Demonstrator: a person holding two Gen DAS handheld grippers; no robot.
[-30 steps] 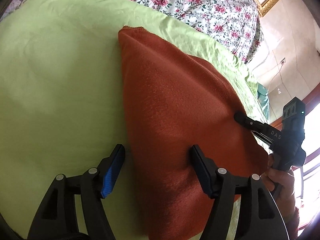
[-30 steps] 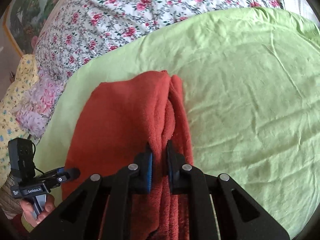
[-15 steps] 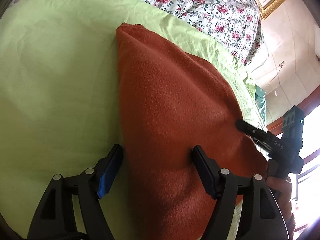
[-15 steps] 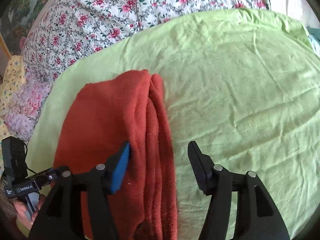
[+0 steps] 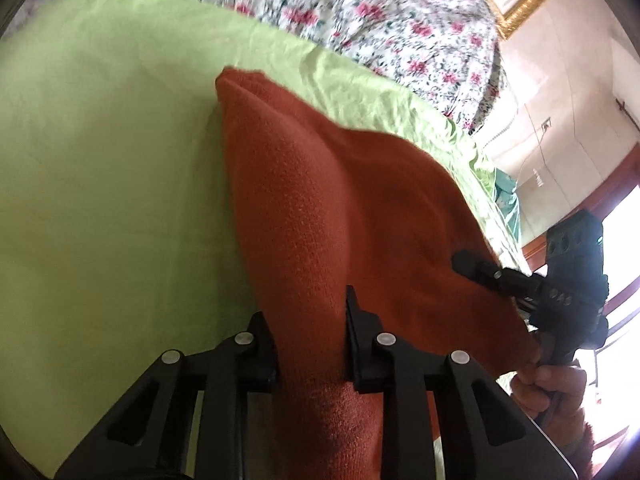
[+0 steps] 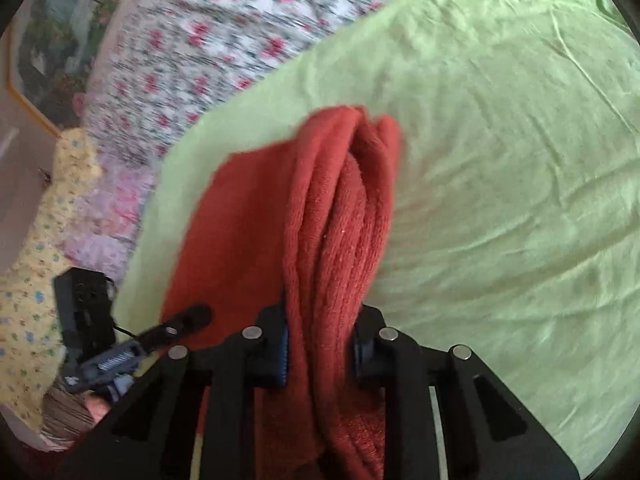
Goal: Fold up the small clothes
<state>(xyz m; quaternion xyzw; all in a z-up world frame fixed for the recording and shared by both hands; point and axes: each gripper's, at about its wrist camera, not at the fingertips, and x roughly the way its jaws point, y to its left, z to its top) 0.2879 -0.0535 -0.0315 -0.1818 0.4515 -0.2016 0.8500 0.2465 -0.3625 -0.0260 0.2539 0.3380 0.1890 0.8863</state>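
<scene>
On the green sheet [image 5: 100, 160], the left gripper [image 5: 310, 340] and right gripper [image 6: 320, 344] have just closed, each pinching an edge of the rust-red towel [image 5: 340, 220]. Thick, soft and limp, it should sag between grips; edges look like the best hold.

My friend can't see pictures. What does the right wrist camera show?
The right tongs have just closed on a bunched edge of a folded rust-red cloth lying on a light green sheet. A floral bedspread lies beyond, and the left tongs are at the lower left.
</scene>
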